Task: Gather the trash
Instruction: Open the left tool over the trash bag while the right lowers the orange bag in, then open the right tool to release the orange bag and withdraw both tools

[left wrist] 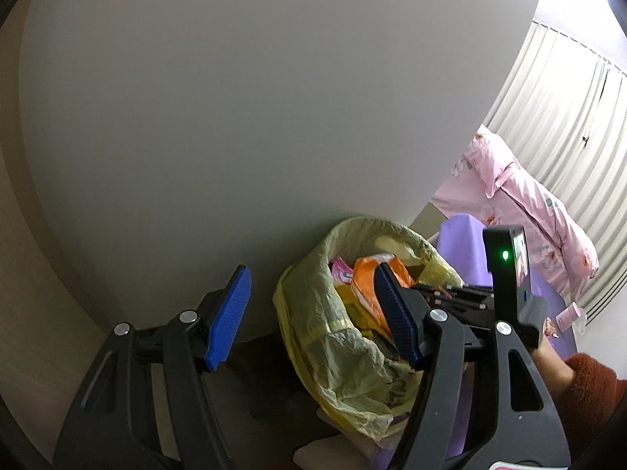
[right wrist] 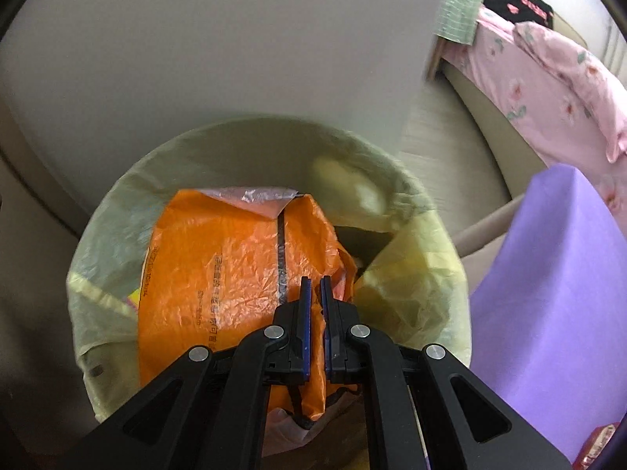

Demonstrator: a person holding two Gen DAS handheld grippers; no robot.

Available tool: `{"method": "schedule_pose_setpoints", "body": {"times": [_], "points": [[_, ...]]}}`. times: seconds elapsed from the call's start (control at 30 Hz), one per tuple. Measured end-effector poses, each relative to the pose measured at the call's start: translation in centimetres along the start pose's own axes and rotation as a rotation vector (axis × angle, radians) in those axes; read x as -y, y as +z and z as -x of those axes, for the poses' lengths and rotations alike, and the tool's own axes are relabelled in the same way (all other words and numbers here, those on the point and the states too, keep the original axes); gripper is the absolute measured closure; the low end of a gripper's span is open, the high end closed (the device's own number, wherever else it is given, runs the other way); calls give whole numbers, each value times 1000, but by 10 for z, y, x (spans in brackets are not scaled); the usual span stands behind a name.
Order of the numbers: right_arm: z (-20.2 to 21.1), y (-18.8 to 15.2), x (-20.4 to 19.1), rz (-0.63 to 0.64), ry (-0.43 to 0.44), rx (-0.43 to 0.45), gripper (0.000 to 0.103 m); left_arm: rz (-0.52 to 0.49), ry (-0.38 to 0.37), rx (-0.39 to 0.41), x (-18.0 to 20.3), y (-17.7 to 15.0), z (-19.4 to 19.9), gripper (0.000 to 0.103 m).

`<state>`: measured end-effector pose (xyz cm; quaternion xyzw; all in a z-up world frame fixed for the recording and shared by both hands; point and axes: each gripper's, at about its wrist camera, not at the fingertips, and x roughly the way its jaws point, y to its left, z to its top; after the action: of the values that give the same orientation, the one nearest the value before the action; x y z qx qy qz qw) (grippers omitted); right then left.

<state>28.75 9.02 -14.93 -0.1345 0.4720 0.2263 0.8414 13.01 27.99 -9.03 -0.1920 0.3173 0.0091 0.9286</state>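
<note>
Orange plastic bag (right wrist: pixel 235 266) — light, crinkly, slippery — hangs pinched by right gripper (right wrist: pixel 316 286) over bin liner (right wrist: pixel 411 286); left gripper (left wrist: pixel 309 313) spread, empty.

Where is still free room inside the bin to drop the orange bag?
Free: the back-right pocket between the orange bag and the yellow liner rim. Crowded: the left and front, filled by the bag held in the right gripper.
</note>
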Motion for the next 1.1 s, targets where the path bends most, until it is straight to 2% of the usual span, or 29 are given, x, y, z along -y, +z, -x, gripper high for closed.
{"method": "schedule_pose_setpoints", "body": {"times": [0.07,0.27,0.3,0.37,0.4,0.5,0.77,1.03,1.1], "points": [[0,1,0,2,11,-1,97,-4,-2,-6,3,-1,-3,41],[16,0,-1,-44,151,74,95,-15,6,-12,11,-3,-5,41],[20,0,0,-50,163,86,93,-17,9,-9,13,-2,-4,41],[29,-1,3,-59,171,106,79,-22,13,-1,16,-1,-1,41],[34,-2,4,-63,178,116,67,-24,16,4,18,-1,1,41],[48,-6,8,-76,196,146,64,-34,20,14,25,-1,6,41],[100,-27,24,-77,174,189,64,-99,26,-2,53,-13,26,41],[191,-87,43,-72,84,256,64,-163,-41,-26,114,-42,54,41],[215,-108,49,-90,51,277,64,-195,-60,-22,134,-52,64,37]]}}
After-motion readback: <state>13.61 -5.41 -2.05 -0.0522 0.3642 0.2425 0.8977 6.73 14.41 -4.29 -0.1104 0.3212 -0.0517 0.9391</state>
